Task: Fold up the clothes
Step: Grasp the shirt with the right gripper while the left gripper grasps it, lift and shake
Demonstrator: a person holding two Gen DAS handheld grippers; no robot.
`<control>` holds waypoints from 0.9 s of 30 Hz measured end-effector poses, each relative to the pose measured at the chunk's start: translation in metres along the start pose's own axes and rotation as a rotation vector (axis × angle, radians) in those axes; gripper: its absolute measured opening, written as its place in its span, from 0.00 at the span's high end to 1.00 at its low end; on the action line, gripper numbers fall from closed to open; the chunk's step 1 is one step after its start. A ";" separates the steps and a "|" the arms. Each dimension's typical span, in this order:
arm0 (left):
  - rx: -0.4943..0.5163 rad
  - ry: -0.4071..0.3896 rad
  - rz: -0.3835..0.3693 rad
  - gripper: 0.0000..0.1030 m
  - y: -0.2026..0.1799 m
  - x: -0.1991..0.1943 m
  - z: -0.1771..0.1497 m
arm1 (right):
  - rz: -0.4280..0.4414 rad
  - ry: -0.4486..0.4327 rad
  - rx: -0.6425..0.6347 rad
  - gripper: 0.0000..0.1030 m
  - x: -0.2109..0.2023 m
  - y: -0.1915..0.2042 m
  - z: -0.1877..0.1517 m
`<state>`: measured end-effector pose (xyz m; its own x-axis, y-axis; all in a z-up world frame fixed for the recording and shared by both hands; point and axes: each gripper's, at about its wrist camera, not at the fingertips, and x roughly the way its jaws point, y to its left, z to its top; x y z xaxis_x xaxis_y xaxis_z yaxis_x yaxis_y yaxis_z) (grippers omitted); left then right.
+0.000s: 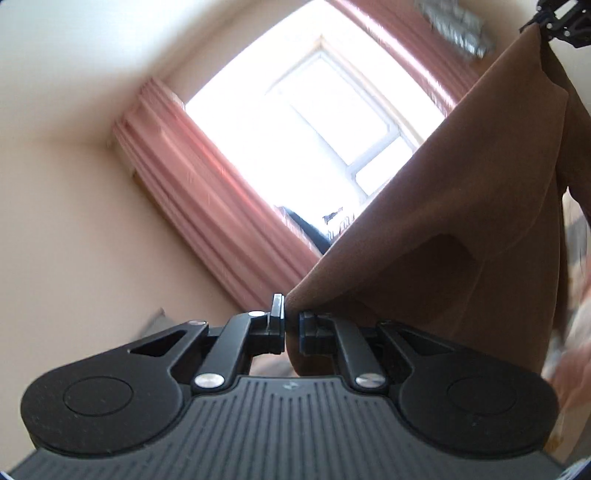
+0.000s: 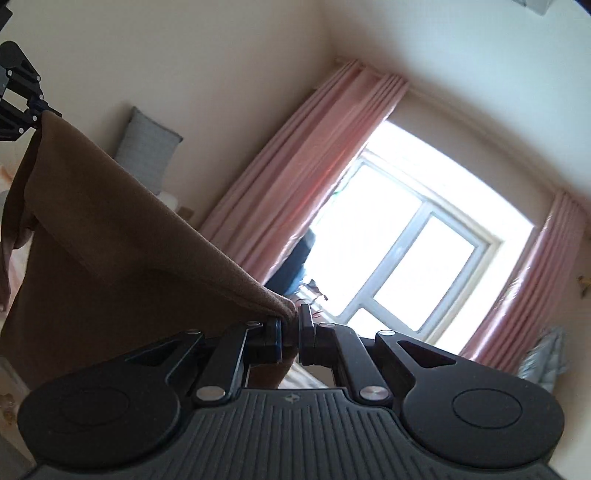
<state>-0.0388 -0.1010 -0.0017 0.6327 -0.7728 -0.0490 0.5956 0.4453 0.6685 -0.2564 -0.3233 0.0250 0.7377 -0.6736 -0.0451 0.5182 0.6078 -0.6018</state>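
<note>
A brown garment [image 1: 461, 221] is held up in the air between the two grippers, its top edge stretched from one to the other. My left gripper [image 1: 291, 325] is shut on one corner of it, cloth pinched between the fingers. In the left wrist view the right gripper [image 1: 561, 22] shows at the top right, gripping the far corner. My right gripper [image 2: 290, 332] is shut on the other corner of the brown garment [image 2: 110, 240]. The left gripper [image 2: 22, 96] appears at the far left of the right wrist view, holding the cloth's opposite end. The garment's lower part hangs out of sight.
Both cameras point upward at a bright window [image 2: 406, 251] with pink curtains [image 1: 207, 192] and cream walls. A grey pillow [image 2: 147, 151] leans against the wall. Pale patterned bedding [image 1: 576, 295] shows at the right edge of the left wrist view.
</note>
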 end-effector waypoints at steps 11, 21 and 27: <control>-0.012 -0.302 -0.138 0.93 0.040 -0.072 0.029 | -0.314 0.082 0.021 0.96 -0.111 -0.003 0.058; -0.034 -0.301 -0.289 0.93 0.048 -0.087 0.032 | -0.314 0.211 0.046 0.96 -0.117 0.006 0.049; -0.042 -0.143 -0.391 0.93 0.011 0.046 0.047 | -0.174 0.315 0.068 0.95 -0.008 -0.038 -0.016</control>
<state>-0.0261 -0.1524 0.0382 0.2812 -0.9411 -0.1877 0.7991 0.1214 0.5889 -0.2885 -0.3476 0.0353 0.4722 -0.8592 -0.1969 0.6593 0.4925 -0.5681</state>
